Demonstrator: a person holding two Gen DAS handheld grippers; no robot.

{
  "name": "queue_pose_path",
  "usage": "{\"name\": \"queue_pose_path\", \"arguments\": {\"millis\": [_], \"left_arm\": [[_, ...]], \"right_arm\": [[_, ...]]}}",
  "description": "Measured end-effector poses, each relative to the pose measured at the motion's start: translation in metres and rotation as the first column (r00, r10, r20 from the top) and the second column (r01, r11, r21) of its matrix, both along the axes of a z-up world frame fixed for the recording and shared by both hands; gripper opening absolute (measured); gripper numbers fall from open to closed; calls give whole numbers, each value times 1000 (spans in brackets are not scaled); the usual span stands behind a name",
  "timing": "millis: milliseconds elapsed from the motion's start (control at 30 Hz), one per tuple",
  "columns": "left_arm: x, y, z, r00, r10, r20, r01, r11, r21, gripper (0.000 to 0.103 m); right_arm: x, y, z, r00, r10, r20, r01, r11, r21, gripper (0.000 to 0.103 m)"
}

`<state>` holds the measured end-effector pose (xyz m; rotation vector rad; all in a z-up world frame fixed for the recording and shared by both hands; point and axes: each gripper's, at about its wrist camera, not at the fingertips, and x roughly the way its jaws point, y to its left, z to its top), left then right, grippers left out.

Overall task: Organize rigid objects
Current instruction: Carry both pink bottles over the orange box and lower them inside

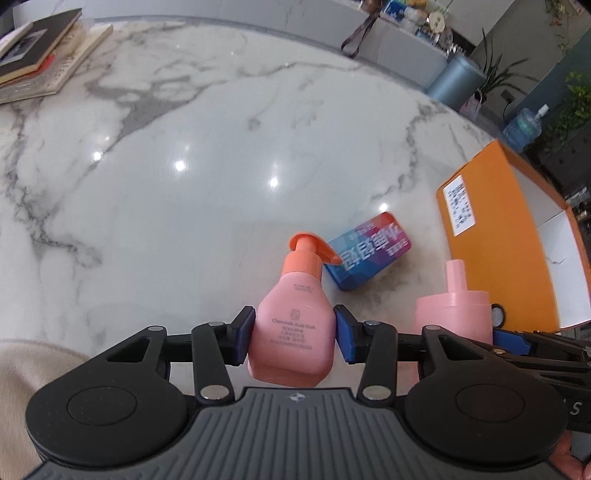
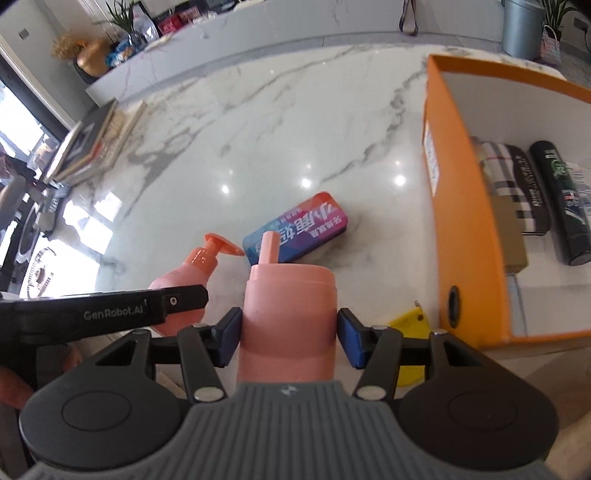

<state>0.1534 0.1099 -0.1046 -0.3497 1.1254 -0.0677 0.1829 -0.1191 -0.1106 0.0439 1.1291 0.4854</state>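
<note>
Box [image 2: 461, 229] contents — right view only

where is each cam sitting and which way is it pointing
Left wrist: on the left gripper, facing forward over the marble table; its pads flank the pump bottle.
Right wrist: on the right gripper, facing the orange box; its pads flank the pink cylinder bottle.
Shared: both bottles, the blue tin, the box.

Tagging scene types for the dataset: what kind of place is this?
Probably a home living or dining area: a marble table with stacked books, potted plants and a cluttered marble ledge behind.
</note>
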Motion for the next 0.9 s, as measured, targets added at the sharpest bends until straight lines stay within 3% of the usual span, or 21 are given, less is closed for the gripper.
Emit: {"name": "queue_pose_path", "arguments": {"millis": [267, 633, 767, 900], "left_arm": [[-22, -28, 50, 994, -14, 107, 16, 1000, -20, 52], [-1, -112, 130, 952, -152, 264, 176, 982, -69, 52], [22, -152, 137, 940, -199, 276, 233, 967, -99, 51], [49, -187, 124, 947, -216, 238, 256, 955, -152, 49]], "right_arm": [[-14, -28, 32, 996, 3, 93, -9, 998, 60, 57], [-17, -114, 98, 970, -98, 222, 58, 982, 182, 57], [-3, -158, 112, 959, -152, 240, 108, 977, 185, 57], [18, -197, 118, 953, -190, 235, 151, 973, 174, 57]]}}
